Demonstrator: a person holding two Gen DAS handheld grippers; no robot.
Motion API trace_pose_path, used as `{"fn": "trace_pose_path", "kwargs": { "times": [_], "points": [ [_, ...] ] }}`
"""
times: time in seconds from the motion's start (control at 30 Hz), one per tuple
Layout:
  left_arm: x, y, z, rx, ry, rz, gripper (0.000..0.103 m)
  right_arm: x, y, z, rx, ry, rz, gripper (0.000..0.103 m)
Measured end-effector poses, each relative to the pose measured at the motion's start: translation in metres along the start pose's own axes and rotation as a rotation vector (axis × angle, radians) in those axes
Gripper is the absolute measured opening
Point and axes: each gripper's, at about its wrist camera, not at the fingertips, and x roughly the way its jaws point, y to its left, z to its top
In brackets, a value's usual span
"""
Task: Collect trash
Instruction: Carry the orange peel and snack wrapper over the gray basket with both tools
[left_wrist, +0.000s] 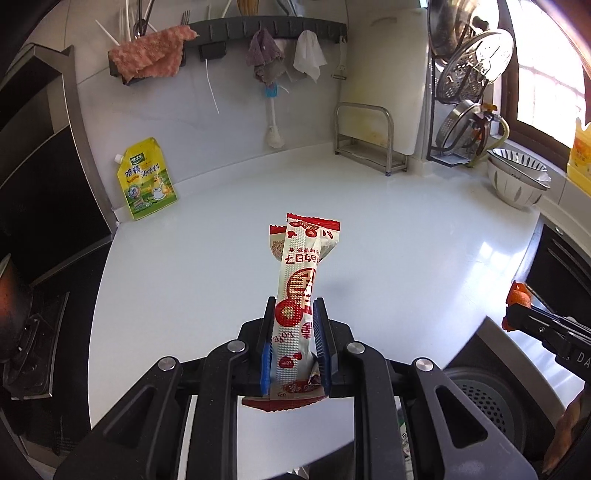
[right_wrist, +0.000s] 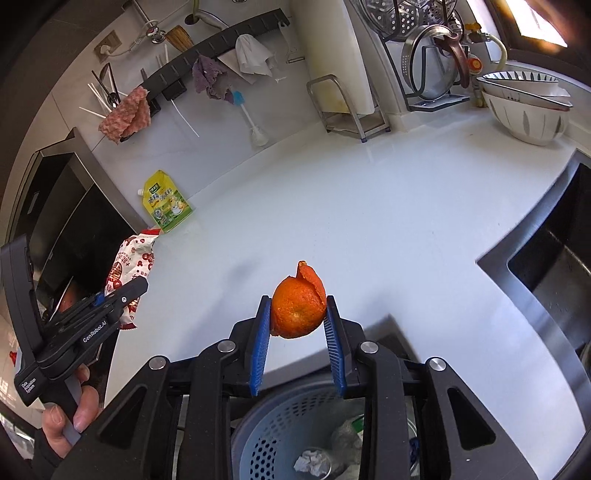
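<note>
Trash is in hand, left gripper (left_wrist: 293, 343) clamping a snack wrapper (left_wrist: 299, 291), right gripper (right_wrist: 297, 325) pinching orange peel (right_wrist: 298, 308); next, both must release over the bin (right_wrist: 273, 435) below the counter's (right_wrist: 369, 229) near edge.

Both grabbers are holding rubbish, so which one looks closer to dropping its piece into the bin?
Probably the right. The right gripper holds the orange peel with the bin showing directly beneath its fingers. The left gripper, clamped on the snack wrapper, sees the bin only off to its right side.
</note>
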Motion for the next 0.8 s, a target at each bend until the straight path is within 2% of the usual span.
{"fn": "trace_pose_path", "kwargs": {
  "times": [0.17, 0.37, 0.57, 0.8],
  "points": [
    [-0.027, -0.009, -0.039, -0.019, 0.012, -0.041, 0.019, -0.027, -0.001, -0.046, -0.007, 0.013, -0.014, 0.028],
    [-0.042, -0.031, -0.084, -0.008, 0.048, -0.085, 0.019, -0.048, -0.015, -0.092, 0.018, 0.042, -0.054, 0.028],
    [-0.045, -0.054, -0.115, 0.001, 0.092, -0.146, 0.019, -0.069, -0.02, -0.119, 0.003, 0.034, -0.093, 0.028],
    [-0.048, -0.075, -0.142, 0.026, 0.141, -0.205, 0.019, -0.085, -0.024, -0.136, -0.001, 0.023, -0.119, 0.028]
  ]
}}
